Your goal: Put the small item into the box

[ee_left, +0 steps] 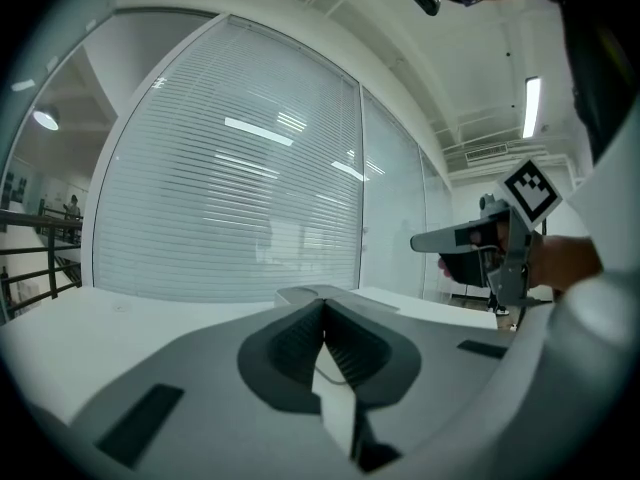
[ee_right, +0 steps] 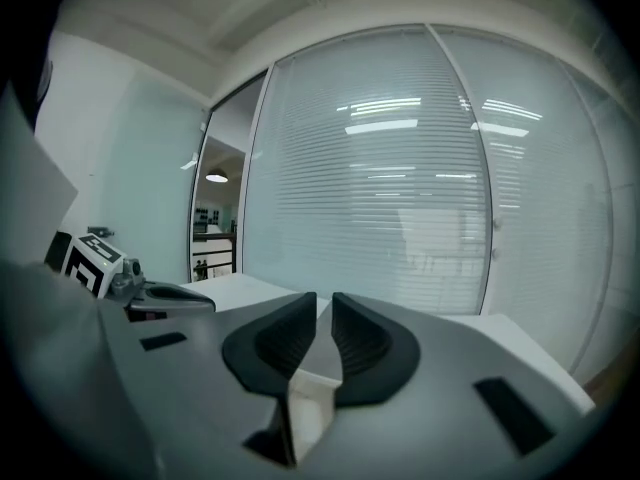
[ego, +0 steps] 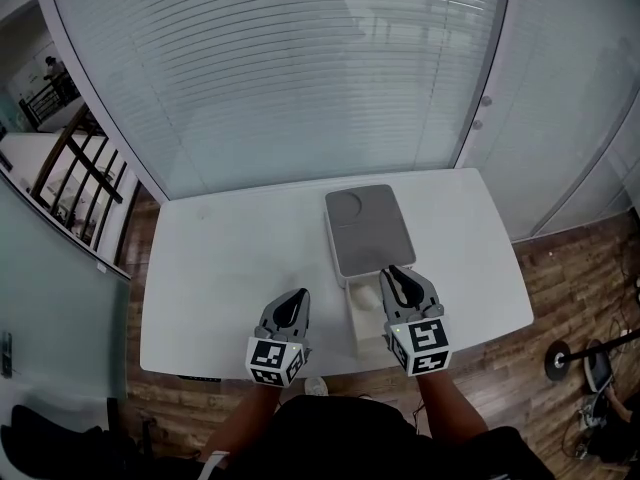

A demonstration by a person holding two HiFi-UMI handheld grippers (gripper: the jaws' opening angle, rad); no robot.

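Observation:
A white box with a flat grey lid [ego: 368, 230] sits on the white table [ego: 230, 268]. Against its near side stands an open cream compartment [ego: 366, 326]; a pale rounded thing lies at its far end, too small to identify. My right gripper [ego: 396, 272] [ee_right: 323, 304] hangs over that compartment's right edge, jaws a narrow slit apart with nothing between them. To the left, over bare table, my left gripper [ego: 297, 297] [ee_left: 323, 306] is shut and empty. The left gripper view shows the right gripper [ee_left: 462, 238] from the side.
Glass walls with white blinds [ego: 300, 68] rise just behind the table's far edge. Wooden floor [ego: 570, 268] lies right of the table. A stair railing [ego: 75, 168] shows far left. A black stand base [ego: 558, 360] sits on the floor at the right.

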